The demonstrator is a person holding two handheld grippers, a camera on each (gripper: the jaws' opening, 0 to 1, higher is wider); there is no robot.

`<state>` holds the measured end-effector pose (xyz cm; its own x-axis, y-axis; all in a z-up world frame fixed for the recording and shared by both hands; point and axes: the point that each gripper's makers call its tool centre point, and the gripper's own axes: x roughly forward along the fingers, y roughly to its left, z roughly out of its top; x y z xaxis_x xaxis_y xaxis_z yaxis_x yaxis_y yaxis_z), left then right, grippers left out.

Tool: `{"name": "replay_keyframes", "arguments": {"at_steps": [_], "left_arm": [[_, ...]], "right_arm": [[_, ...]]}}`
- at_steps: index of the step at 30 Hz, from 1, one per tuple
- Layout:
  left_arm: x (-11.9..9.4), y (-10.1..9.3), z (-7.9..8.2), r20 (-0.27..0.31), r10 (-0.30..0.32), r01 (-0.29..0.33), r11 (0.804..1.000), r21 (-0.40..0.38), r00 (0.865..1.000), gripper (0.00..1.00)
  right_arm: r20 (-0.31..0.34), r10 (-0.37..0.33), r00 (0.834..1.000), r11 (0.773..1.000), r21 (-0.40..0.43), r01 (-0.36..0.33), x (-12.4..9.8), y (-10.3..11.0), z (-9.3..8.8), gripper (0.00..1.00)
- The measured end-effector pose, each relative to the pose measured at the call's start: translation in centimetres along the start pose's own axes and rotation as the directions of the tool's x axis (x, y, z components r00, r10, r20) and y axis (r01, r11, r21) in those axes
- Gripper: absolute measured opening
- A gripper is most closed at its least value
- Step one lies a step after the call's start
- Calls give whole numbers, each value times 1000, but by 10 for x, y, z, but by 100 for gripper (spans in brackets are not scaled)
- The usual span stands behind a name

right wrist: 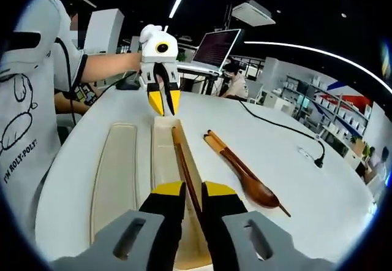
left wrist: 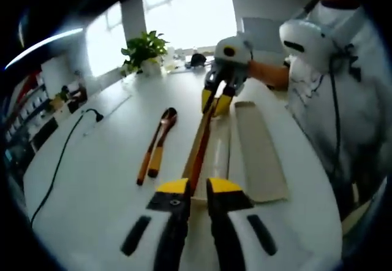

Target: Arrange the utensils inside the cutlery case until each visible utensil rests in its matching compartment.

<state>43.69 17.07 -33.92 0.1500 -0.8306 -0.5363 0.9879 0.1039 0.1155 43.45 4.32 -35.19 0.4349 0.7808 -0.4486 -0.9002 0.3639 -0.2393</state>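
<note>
Standing by the white counter (left wrist: 92,179), reading across from left to right:

Cable: a black cable (left wrist: 58,167) trails over the counter's left part in the left gripper view, well apart from the utensils.

Spoon and loose chopstick: a wooden spoon (left wrist: 160,141) and one wooden chopstick (left wrist: 149,154) lie side by side on the bare counter, outside the case. In the right gripper view they lie to the right of the case, spoon (right wrist: 251,182) beside chopstick (right wrist: 236,160).

Case base: the beige cutlery case (left wrist: 218,154) lies lengthwise between the two grippers, with a long wooden chopstick (left wrist: 199,151) resting along it; in the right gripper view that chopstick (right wrist: 184,167) runs down the case (right wrist: 164,151).

Lid: the flat case lid (left wrist: 260,154) lies just beside the base, apart from it; seen also at (right wrist: 115,173).

Left gripper: the left gripper (left wrist: 197,191), yellow-tipped, is narrowly parted at the near end of the chopstick; I cannot tell whether it grips.

Right gripper: the right gripper (left wrist: 217,98) pinches the far end of the same chopstick, jaws closed on it.

Person: a person in a white shirt (left wrist: 343,81) stands at the counter's right edge.
</note>
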Motion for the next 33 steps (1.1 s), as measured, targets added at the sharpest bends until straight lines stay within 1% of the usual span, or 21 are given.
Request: {"name": "replay_keyframes", "arguments": {"at_steps": [2,4,6,12,14,19,22,24,25,26,27,28,29,31,32,33], "left_arm": [[-2,3,-2,10,9,-8,1000,-16,1000,10],[-2,4,-4,17,11,-11,999,-30,1000,10],[-4,5,-6,20,15,-14,999,-37,1000,10],[-4,3,-10,23,12,-11,998,-55,1000,10],[-2,2,-11,25,9,-7,997,-77,1000,10],[-2,3,-10,33,11,-8,997,-79,999,10],[-1,2,-10,32,13,-10,997,-74,999,10],[-3,4,-8,40,20,-17,997,-73,999,10],[-5,5,-6,48,26,-22,997,-74,999,10],[-6,7,-4,59,35,-31,997,-72,998,10],[-8,11,2,80,65,-60,997,-58,995,10],[-11,13,6,100,79,-73,996,-58,992,9],[-15,15,12,131,86,-77,994,-75,988,8],[-21,20,22,181,108,-94,992,-88,978,9],[-23,21,23,184,112,-96,991,-94,976,9],[-26,25,25,195,128,-110,989,-98,972,9]], "right_arm": [[-8,-1,1000,1000,-25,1,1,1,0,6],[-10,13,1000,1000,-27,-13,1,3,0,2],[-8,17,1000,1000,-26,-17,2,4,0,0],[-20,35,999,998,-50,-36,6,5,2,0],[-27,46,999,997,-60,-47,9,7,3,0],[-44,57,997,995,-84,-60,16,10,2,0],[-43,55,998,994,-93,-59,16,8,2,1],[-17,53,998,996,-70,-54,13,7,6,4],[-3,49,999,997,-57,-49,11,5,8,6],[30,43,999,999,-35,-42,8,2,14,6],[44,38,998,999,-27,-37,5,0,17,6],[70,25,997,1000,-3,-25,0,-5,21,6],[81,27,996,999,22,-29,-4,-7,23,5],[99,26,995,999,31,-29,-12,-13,26,4],[102,19,995,999,32,-22,-16,-17,26,4],[100,8,995,999,33,-12,-20,-22,27,4]]}}
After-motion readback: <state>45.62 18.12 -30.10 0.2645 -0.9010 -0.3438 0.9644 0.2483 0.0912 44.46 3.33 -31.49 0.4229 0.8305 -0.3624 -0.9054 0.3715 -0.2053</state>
